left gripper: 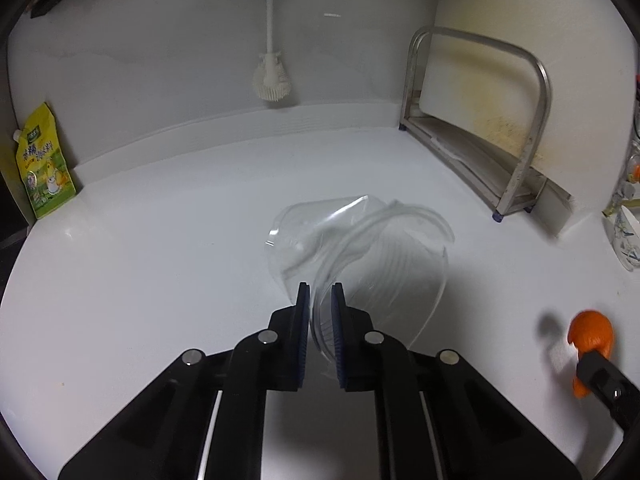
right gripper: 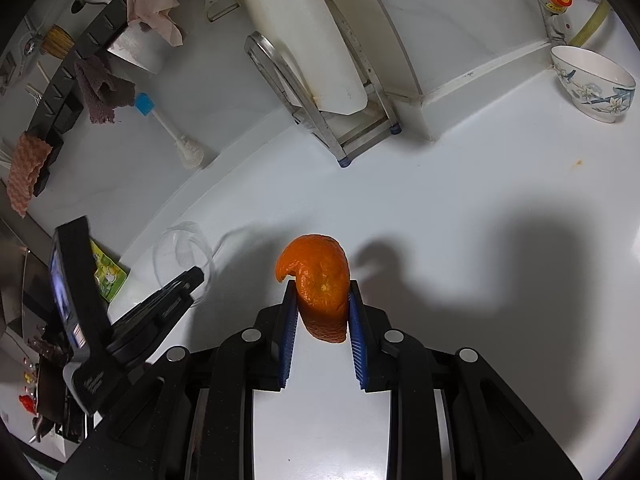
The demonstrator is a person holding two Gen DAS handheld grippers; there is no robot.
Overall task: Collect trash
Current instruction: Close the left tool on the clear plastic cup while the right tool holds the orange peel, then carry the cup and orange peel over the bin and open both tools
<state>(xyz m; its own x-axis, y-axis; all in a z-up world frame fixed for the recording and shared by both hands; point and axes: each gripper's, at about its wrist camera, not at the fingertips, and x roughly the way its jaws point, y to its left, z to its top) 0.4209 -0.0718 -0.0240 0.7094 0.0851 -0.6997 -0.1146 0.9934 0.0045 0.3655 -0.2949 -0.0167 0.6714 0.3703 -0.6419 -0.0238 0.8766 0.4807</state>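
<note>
Near the middle of the white worktop (left gripper: pixel 140 260), our left gripper (left gripper: pixel 320 292) is clenched on the crushed clear plastic cup (left gripper: pixel 360 248), while our right gripper (right gripper: pixel 322 294) grips the orange peel (right gripper: pixel 320 276); both pieces look grasped, so next we should lift them towards a bin.

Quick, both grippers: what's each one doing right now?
Left gripper: shut on the clear plastic cup, pinching its wall.
Right gripper: shut on the orange peel.
</note>
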